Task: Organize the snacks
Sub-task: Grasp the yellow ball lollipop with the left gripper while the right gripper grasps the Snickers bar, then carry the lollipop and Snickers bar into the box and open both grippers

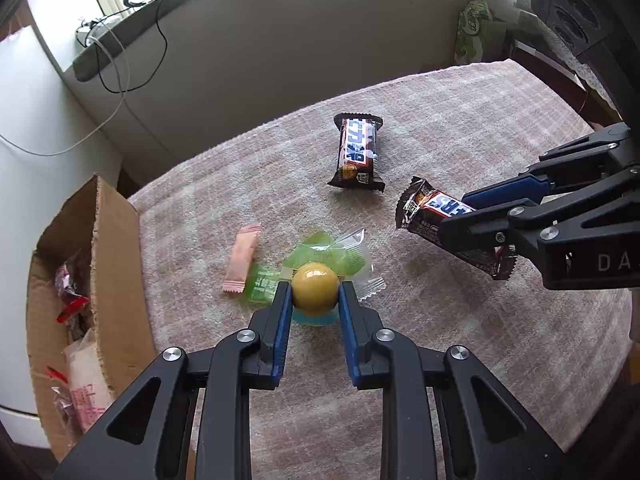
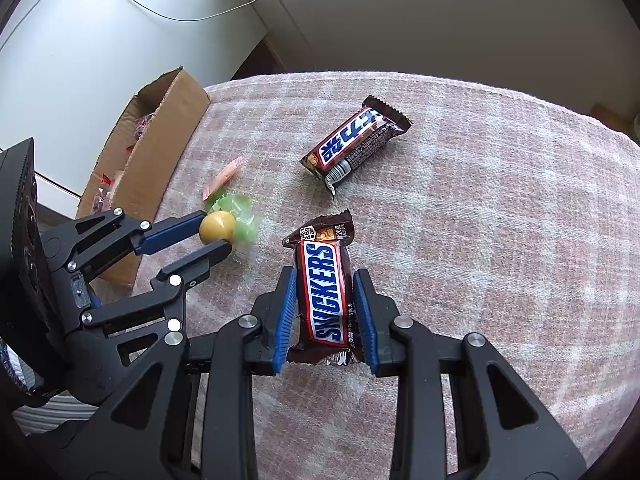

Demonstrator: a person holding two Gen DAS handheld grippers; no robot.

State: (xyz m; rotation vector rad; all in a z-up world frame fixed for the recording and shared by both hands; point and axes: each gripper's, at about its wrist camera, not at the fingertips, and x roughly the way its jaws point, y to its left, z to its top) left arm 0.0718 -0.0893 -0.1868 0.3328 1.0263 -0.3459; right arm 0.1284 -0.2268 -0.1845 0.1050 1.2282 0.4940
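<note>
Left tool (image 1: 315, 300): I have it pinching a yellow ball candy (image 1: 315, 291), both blue pads pressed on its sides; the right wrist view shows the same grip (image 2: 216, 235).
Right tool (image 2: 325, 312): my fingers are closed on a Snickers bar (image 2: 324, 288), pads against its 2 long edges, label facing the camera.
Snickers bar, left view: held tilted in the right tool (image 1: 468, 216), its far end poking out beyond the fingertips; I cannot tell whether it touches the cloth.
Second chocolate bar (image 1: 357, 152): lies flat on the bench (image 1: 460, 120), apart from both tools, beyond the held Snickers bar (image 2: 356, 140).
Green jelly packets (image 1: 320, 256): a small cluster in clear wrap, just behind and under the yellow ball candy.
Pink sachet (image 1: 242, 258): lies just beside the green jelly packets, on the side toward the box.
Cardboard box (image 1: 116, 240): open, at the bench's left edge, near the left tool; I see several wrapped snacks (image 1: 86, 388) inside.
Bench cover: pinkish checked cloth under everything.
</note>
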